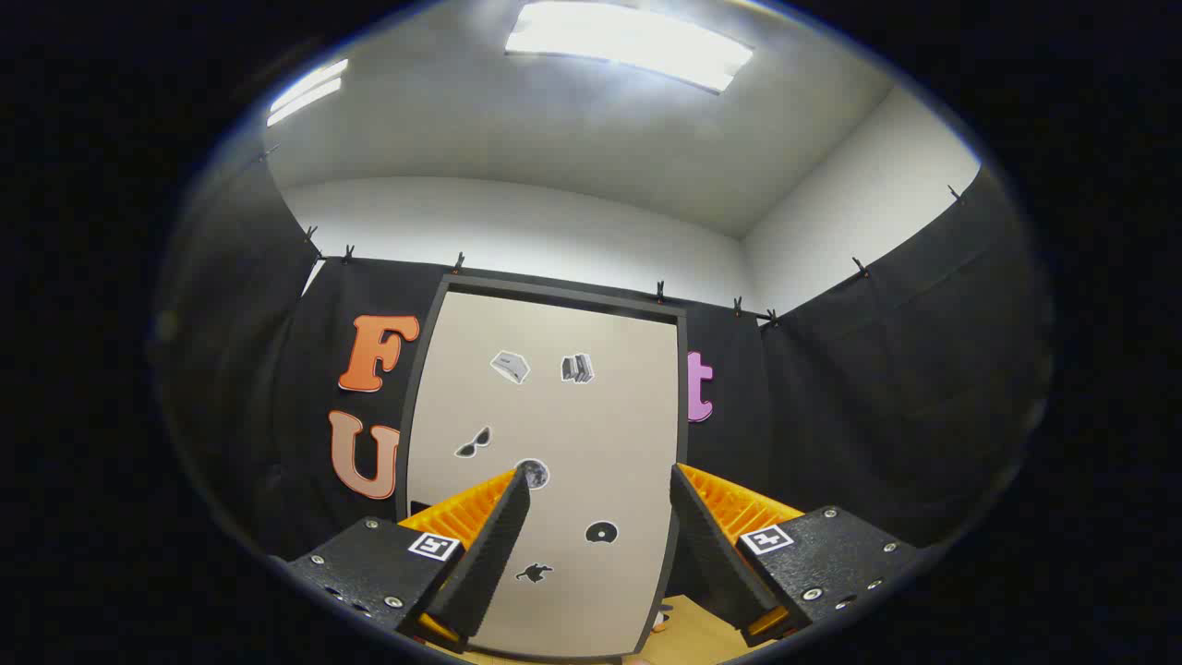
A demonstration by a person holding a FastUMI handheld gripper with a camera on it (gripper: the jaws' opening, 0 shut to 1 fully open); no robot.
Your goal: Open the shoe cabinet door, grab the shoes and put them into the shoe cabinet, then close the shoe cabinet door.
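Gripper view puts your gripper (600, 480) low in front of the shoe cabinet (554, 443), tilted up so that the ceiling and its 2 lit panels (628, 42) take the upper part of the scene. Your 2 fingers (489, 545) stand well apart with nothing between them; they clamp on nothing.

The cabinet's pale door (591, 416) is upright and looks closed, set flat inside a dark frame. It stands beyond your fingertips, and the gap between the fingers opens straight onto its lower half. You cannot tell from here whether the tips touch the door or hang just short of it.

6 small dark stickers (508, 367) are scattered over the door: 2 near the top, 1 at mid-height, 1 right at your left fingertip, and 2 lower down that show in the gap between the fingers.

Black cloth (877, 388) hangs on both sides of the cabinet, clipped along its top edge. A strip of light wooden surface (688, 633) shows at the foot of the door, by your right finger.
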